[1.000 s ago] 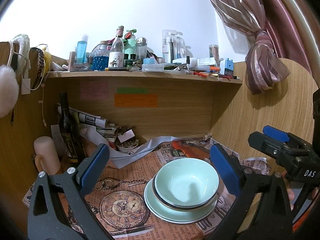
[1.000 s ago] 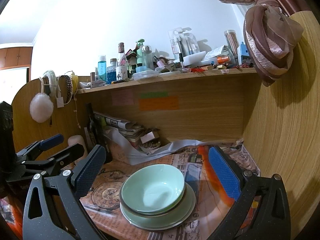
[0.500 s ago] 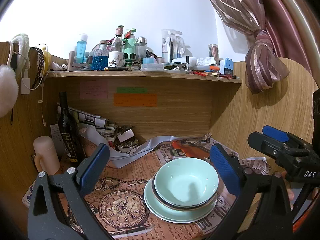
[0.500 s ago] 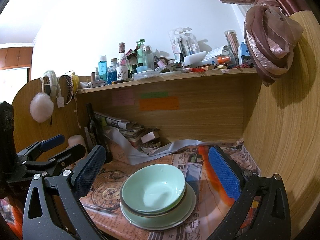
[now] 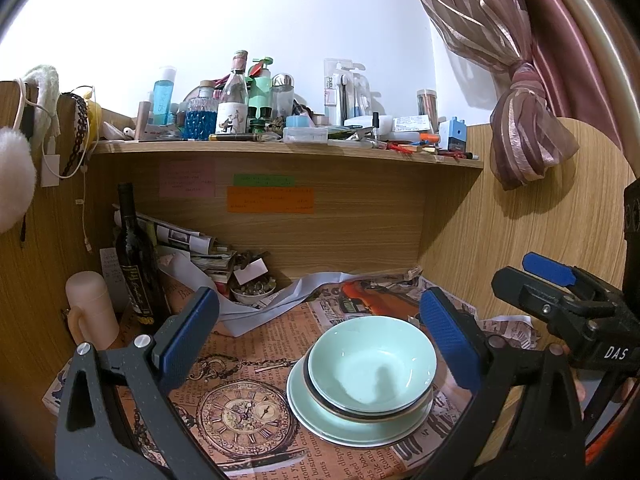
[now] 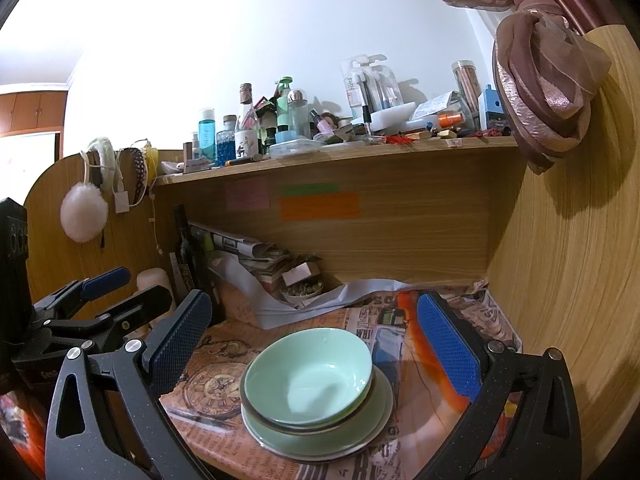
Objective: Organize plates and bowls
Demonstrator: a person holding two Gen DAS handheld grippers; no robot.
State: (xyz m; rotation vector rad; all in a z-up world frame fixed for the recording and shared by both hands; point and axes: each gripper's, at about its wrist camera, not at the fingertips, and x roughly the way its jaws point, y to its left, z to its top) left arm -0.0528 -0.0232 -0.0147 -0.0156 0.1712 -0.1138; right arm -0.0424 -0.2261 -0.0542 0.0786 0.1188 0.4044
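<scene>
Left gripper [image 5: 320,332] spread wide, holding nothing, above the bench [image 5: 256,360]. Right gripper [image 6: 316,334] likewise wide apart and empty. Between and just beyond both: pale green bowl [image 5: 374,364] nested on a dark-rimmed dish, atop a green plate [image 5: 320,420] (one neat stack), resting on newspaper [image 5: 240,412]. Dark bottle [image 5: 134,256] stands rear left; cluttered shelf [image 5: 280,150] above.
</scene>
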